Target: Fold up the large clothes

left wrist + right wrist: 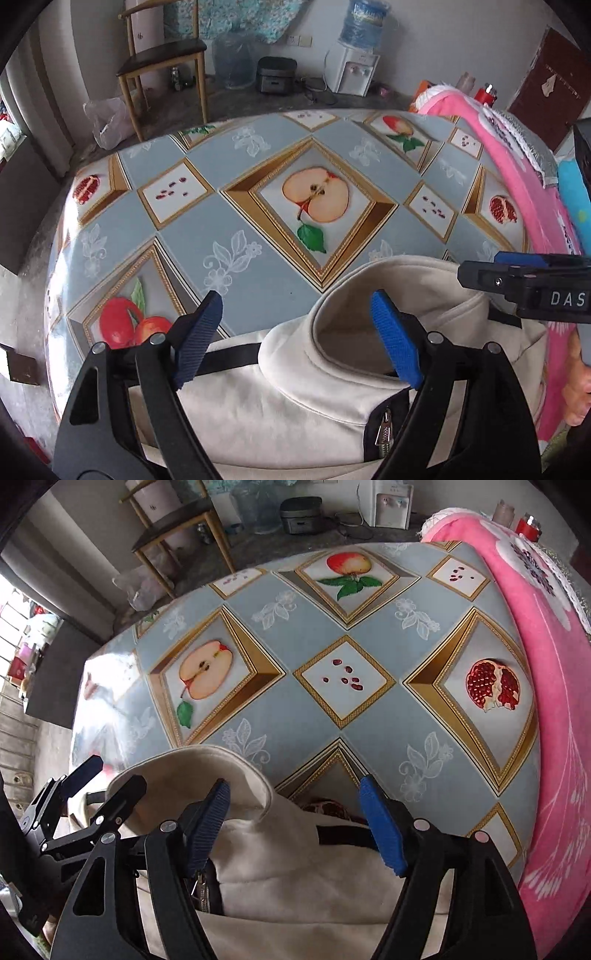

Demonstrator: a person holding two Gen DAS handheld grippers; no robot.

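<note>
Both grippers, left gripper (297, 338) and right gripper (295, 823), fingers released above cream jacket (288, 406) collar; risk: loose collar slumps, fold skews on slick tabletop (258, 280).

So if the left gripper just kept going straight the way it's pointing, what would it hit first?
Most likely the cream jacket: its stand-up collar lies between the open fingers of the left gripper. Depth is hard to judge, but the tablecloth comes only beyond that.

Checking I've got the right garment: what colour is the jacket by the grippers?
Cream jacket with black zipper trim, clearest in the left wrist view.
</note>
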